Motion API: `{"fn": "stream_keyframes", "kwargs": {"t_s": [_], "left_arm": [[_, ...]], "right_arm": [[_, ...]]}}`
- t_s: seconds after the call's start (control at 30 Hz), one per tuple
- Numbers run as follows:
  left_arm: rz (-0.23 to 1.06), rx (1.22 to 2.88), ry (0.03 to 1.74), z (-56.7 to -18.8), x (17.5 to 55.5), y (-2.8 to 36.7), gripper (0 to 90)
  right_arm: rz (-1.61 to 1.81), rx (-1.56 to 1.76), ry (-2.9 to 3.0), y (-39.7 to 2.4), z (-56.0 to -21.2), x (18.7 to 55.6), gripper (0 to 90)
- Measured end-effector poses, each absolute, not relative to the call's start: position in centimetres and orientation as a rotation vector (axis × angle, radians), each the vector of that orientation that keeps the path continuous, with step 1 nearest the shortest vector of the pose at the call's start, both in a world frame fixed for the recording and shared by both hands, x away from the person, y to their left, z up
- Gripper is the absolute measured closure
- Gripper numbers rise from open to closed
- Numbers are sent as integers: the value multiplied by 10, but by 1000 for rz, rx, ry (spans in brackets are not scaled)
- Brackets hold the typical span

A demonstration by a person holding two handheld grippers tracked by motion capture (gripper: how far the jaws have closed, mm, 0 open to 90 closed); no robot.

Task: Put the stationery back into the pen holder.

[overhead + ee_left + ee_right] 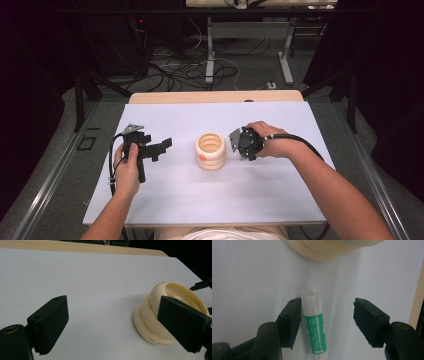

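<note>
Glue stick (315, 325) | lying btwn right gripper (327, 320) fingers | left finger maybe touching

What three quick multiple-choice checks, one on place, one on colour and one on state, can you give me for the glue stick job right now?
1. Where does the glue stick lie?
A. inside the cream ribbed cup
B. flat on the white table, between the right tongs
C. in the left tongs

2. What colour is its label?
A. green
B. red
C. blue

3. How do the right tongs stand?
A. clamped on the cup
B. one jaw beside the stick, the other clear of it
C. shut and empty

Key: 1 B, the right gripper view shows it lying between the jaws. 2 A, green wrap under a white cap. 3 B, a gap shows at the far jaw.
</note>
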State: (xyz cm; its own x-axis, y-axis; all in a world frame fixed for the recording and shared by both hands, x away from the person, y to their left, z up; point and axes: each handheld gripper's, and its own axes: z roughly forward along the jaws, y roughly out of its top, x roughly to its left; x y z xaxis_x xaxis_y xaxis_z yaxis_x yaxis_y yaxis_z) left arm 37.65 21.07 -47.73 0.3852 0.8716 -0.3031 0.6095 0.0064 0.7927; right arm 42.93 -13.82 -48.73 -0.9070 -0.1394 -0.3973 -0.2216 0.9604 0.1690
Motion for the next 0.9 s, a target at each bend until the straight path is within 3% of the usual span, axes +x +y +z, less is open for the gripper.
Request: {"fn": "stream_keyframes", "kwargs": {"t_s": [0.9], "left_arm": [[349,1693,1324,-478,377,213,100]], "right_arm": [[184,-319,2743,-136,-517,437,454]]}}
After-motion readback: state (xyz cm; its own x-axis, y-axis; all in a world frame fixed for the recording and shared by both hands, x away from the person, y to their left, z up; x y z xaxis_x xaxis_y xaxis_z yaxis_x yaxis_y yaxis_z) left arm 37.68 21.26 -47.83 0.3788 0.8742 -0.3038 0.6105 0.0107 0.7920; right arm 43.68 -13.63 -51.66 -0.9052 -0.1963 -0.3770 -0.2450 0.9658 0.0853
